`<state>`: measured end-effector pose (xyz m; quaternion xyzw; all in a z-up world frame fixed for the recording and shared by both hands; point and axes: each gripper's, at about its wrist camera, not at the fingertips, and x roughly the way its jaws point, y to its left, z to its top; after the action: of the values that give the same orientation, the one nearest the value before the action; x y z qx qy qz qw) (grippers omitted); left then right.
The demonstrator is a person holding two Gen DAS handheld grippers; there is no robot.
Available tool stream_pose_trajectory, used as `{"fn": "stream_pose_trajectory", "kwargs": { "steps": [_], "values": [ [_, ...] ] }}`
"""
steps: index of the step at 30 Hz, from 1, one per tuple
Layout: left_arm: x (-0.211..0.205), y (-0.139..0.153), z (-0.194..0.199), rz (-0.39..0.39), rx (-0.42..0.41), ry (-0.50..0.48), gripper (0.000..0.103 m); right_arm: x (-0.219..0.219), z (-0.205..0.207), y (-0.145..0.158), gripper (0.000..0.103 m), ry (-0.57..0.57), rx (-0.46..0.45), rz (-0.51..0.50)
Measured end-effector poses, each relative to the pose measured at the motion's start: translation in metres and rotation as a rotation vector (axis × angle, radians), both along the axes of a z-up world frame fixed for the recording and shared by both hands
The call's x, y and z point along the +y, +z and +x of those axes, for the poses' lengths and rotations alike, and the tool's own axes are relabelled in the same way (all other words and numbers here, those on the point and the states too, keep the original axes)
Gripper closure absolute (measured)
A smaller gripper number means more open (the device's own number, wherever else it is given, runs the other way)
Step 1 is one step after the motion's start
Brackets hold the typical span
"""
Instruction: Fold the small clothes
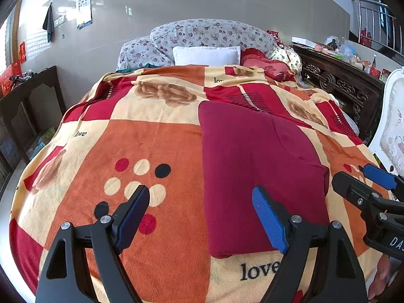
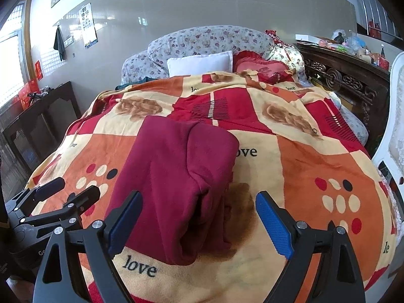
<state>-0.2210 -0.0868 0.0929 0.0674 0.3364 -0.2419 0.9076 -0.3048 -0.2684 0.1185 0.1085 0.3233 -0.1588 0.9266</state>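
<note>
A dark red garment (image 1: pixel 255 166) lies folded into a long strip on the patterned blanket (image 1: pixel 131 136); it also shows in the right wrist view (image 2: pixel 176 174), with a thick folded edge on its right side. My left gripper (image 1: pixel 202 214) is open and empty, above the garment's near left edge. My right gripper (image 2: pixel 199 217) is open and empty, above the garment's near right corner. The right gripper also shows at the right edge of the left wrist view (image 1: pixel 363 179). The left gripper shows at the left of the right wrist view (image 2: pixel 65 192).
The blanket (image 2: pixel 303 156) covers a bed. A white pillow (image 1: pixel 207 55), a red cushion (image 1: pixel 265 63) and a floral bolster (image 1: pixel 209 32) lie at the far end. A dark carved cabinet (image 1: pixel 341 80) stands right, a dark sideboard (image 1: pixel 27 101) left, a white chair (image 1: pixel 391 126) near right.
</note>
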Motion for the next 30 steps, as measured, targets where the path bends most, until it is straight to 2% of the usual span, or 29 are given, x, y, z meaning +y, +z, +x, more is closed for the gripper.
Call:
{"fn": "stream_pose_trajectory", "kwargs": {
  "steps": [23,30],
  "values": [
    [-0.009,-0.01,0.005,0.019,0.021,-0.018,0.02,-0.003,0.006,-0.007,0.009,0.009,0.018,0.011],
    [-0.011,-0.01,0.004,0.012,-0.004,-0.037,0.02,-0.006,0.007,-0.013,0.009,0.01,0.031,0.014]
  ]
}}
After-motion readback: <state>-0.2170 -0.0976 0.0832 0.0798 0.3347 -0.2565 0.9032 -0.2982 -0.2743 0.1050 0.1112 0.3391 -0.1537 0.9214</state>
